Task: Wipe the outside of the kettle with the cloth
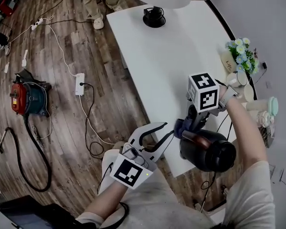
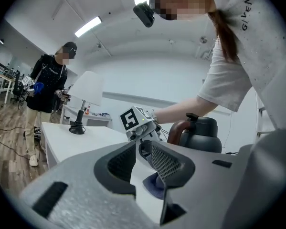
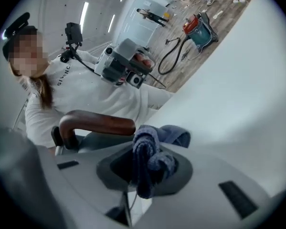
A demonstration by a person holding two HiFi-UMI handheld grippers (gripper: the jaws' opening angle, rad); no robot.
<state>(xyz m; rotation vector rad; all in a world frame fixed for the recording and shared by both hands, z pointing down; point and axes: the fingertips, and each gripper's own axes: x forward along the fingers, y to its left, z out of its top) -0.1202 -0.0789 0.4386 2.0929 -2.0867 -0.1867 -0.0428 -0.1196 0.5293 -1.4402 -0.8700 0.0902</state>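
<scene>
Head view, kettle: I see the dark kettle at the near edge of the white tabletop, close in front of me.
Head view, cloth: a dark blue cloth is bunched against the kettle's upper left side, at the tip of the right gripper.
Head view, left gripper: the left gripper hangs just left of the kettle, apart from it, with its jaws pointing toward the cloth.
Head view, surroundings: a lamp stands at the tabletop's far end and flowers at its right side. A red and teal vacuum cleaner and a power strip lie on the wooden floor.
Left gripper view, left gripper: I read its jaws as standing apart with nothing between them. Through the gap I see the right gripper and the cloth beyond.
Left gripper view, kettle: it stands upright past the jaws, to the right, with its brown handle on the near side. This gripper does not touch it.
Left gripper view, background: a person stands by the far end of the tabletop.
Right gripper view, right gripper: its jaws are clamped on the cloth, which bulges out from between them.
Right gripper view, kettle: the handle arches just left of the cloth. I cannot tell whether the two touch here.
</scene>
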